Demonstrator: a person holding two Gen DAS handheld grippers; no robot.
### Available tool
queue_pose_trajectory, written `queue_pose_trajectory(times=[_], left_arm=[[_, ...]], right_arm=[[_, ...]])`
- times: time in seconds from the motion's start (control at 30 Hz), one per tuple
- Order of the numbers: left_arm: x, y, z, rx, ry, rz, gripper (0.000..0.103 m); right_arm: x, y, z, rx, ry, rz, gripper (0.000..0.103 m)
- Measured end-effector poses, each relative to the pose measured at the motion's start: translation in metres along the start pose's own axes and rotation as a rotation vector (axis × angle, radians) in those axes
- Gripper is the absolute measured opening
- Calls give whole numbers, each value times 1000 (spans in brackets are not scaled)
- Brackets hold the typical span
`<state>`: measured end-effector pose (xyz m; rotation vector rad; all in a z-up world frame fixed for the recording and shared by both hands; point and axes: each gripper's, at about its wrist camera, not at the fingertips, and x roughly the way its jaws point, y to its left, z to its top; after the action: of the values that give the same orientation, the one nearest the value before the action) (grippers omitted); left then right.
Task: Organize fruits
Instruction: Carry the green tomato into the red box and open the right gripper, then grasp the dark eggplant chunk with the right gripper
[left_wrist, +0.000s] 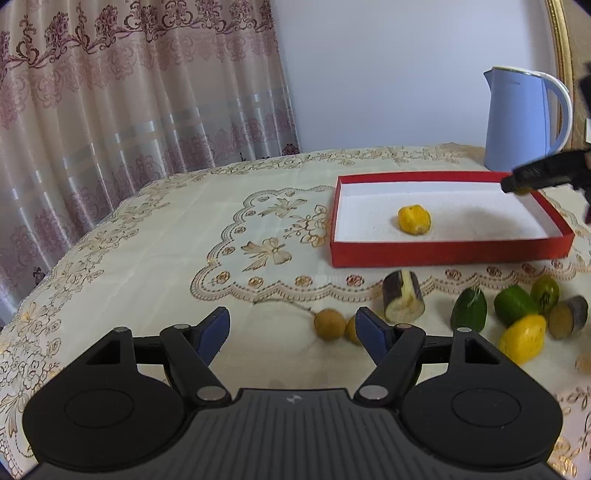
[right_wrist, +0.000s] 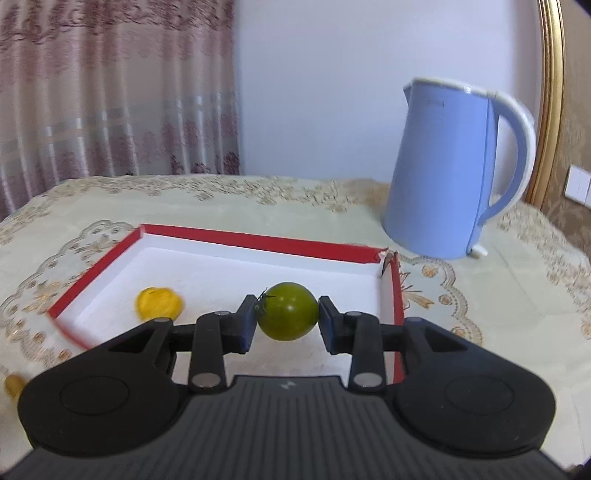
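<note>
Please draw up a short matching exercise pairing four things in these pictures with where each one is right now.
Things:
1. green tomato
2. yellow fruit
3. blue kettle
4. brown round fruit

Places:
A. on the tablecloth beyond the red box's far corner
B. lying inside the red box
C. on the tablecloth, just ahead of the open left gripper
D. clamped in the right gripper

Pairs: 1-D, 2-B, 3-A, 4-C

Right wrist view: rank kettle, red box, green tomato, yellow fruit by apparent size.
1. red box, widest, partly hidden by the hand-held gripper.
2. blue kettle, close in area; top two unsure.
3. green tomato, nearer the camera, so inflated.
4. yellow fruit, blurred.
</note>
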<state>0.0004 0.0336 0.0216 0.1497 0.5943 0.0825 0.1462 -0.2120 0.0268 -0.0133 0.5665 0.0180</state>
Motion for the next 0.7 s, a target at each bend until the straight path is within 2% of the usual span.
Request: queue_pose_trajectory(times=[0.1, 0.13, 0.17, 0.2, 0.27, 0.33, 0.47, 0.7], left_arm=[[-3, 8, -6, -12, 0, -14, 75], [-3, 10, -8, -16, -3, -19, 75], [-4, 12, -10, -18, -3, -23, 75], [-4, 13, -11, -17, -4, -29, 75], [-3, 16, -14, -12, -3, -47, 75], [-4, 18, -17, -8, -12, -63, 75], [-3, 21, -22, 5, -33, -103, 75], [7, 23, -18, -64, 0, -191, 75]], right_arm=[[20, -4, 4, 16, 37, -23, 35], [28, -6, 4, 27, 57, -26, 49], [32, -7, 4, 35, 64, -36, 57], [34, -7, 4, 34, 65, -48, 62], [30, -4, 1, 18, 65, -54, 62], [16, -4, -1, 17, 38, -36, 62], [-39, -2, -14, 21, -56, 30, 62], [-129, 4, -60, 97, -191, 106, 67]])
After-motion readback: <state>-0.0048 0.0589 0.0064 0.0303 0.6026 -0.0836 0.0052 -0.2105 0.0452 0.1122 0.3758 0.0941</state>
